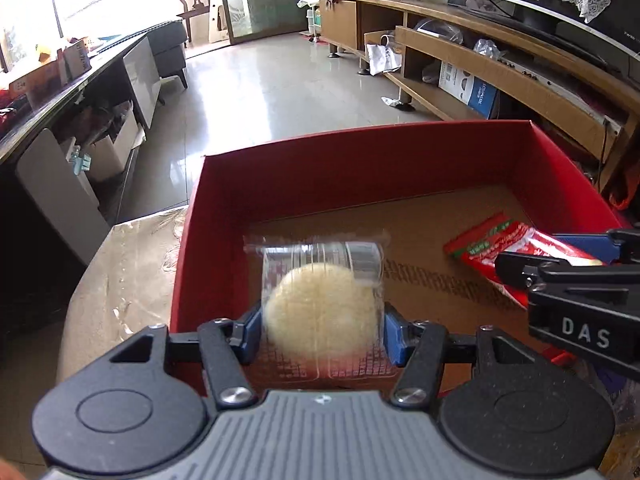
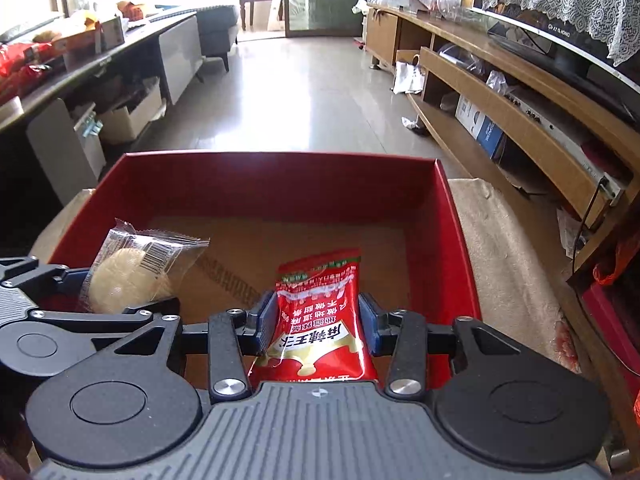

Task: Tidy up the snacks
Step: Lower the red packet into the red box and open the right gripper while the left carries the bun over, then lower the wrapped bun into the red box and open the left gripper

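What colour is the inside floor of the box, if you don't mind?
Plain cardboard brown floor, with red walls; clearest in the right wrist view.

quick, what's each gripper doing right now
left gripper: shut on the clear-wrapped round pastry, over the red box
right gripper: shut on the red snack packet, over the same box

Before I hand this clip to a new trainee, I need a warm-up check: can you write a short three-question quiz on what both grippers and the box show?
1. True or false: the left gripper is shut on a clear-wrapped round pastry.
2. What does the right gripper hold? A) a red snack packet B) a bottle C) nothing
3. Fill in: both snacks hang above the brown floor of an open red ____.

Key
1. True; its fingers press the wrapper's sides.
2. A, the red snack packet.
3. box: the red box.
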The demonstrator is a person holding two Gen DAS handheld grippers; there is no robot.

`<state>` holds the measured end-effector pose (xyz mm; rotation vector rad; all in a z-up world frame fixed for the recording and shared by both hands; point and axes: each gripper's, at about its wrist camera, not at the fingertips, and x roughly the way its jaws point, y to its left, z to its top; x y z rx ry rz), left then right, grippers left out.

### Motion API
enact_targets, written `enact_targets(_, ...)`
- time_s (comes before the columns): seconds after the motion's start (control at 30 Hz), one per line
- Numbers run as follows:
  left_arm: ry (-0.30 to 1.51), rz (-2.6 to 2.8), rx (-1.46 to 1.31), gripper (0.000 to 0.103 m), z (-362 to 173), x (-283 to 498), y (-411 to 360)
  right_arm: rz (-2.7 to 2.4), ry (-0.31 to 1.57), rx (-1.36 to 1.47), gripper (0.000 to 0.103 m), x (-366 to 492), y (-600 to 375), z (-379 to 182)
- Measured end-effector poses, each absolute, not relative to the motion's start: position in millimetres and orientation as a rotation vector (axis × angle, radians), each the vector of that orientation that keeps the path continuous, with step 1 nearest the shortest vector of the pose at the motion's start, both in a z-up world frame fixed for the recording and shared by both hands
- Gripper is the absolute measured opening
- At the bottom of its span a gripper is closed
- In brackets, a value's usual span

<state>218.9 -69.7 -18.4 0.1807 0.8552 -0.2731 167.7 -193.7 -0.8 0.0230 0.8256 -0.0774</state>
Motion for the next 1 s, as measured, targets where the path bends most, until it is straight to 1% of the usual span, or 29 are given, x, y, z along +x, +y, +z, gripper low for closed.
enact_targets(0.1, 0.856, -0.28, 0.171, 0.054, -17, 221, -69, -0.073, 0.821, 0.026, 0.052, 170, -194, -1)
enact_targets(0.13, 0.856, -0.281, 0.175, 0.055, -16, 221, -69, -0.075, 0.817, 0.025, 0.054, 169, -193, -1)
enact_targets(0.17, 0.858, -0.283, 0.179, 0.057, -16, 221, -70, -0.077, 0.813, 0.02, 0.059, 168, -194, 0)
enact_targets(0.23, 0.863, -0.278, 0.186, 0.058, -16, 221, -72, -0.081, 0.811, 0.009, 0.06, 166, -193, 1)
enact_targets(0.33, 0.862, -0.271, 0.205, 0.059, -14, 219, -73, -0.092, 0.805, 0.017, 0.065, 165, -195, 4)
enact_targets(0.37, 0.859, -0.266, 0.211, 0.063, -12, 219, -74, -0.095, 0.802, 0.024, 0.067, 164, -198, 6)
enact_targets(0.4, 0.855, -0.263, 0.215, 0.07, -11, 218, -74, -0.094, 0.797, 0.033, 0.068, 164, -200, 7)
enact_targets(0.43, 0.852, -0.263, 0.211, 0.073, -10, 217, -74, -0.09, 0.79, 0.041, 0.073, 163, -202, 9)
enact_targets(0.47, 0.85, -0.268, 0.203, 0.077, -8, 217, -74, -0.087, 0.781, 0.044, 0.075, 162, -203, 11)
enact_targets(0.53, 0.85, -0.279, 0.188, 0.077, -4, 215, -74, -0.087, 0.767, 0.039, 0.075, 160, -202, 16)
enact_targets(0.6, 0.851, -0.287, 0.189, 0.081, -1, 214, -75, -0.079, 0.758, 0.039, 0.076, 159, -201, 19)
enact_targets(0.67, 0.846, -0.283, 0.198, 0.083, 0, 212, -76, -0.077, 0.747, 0.035, 0.079, 158, -201, 21)
enact_targets(1.0, 0.849, -0.247, 0.169, 0.083, 7, 206, -64, -0.103, 0.71, 0.027, 0.079, 145, -202, 34)
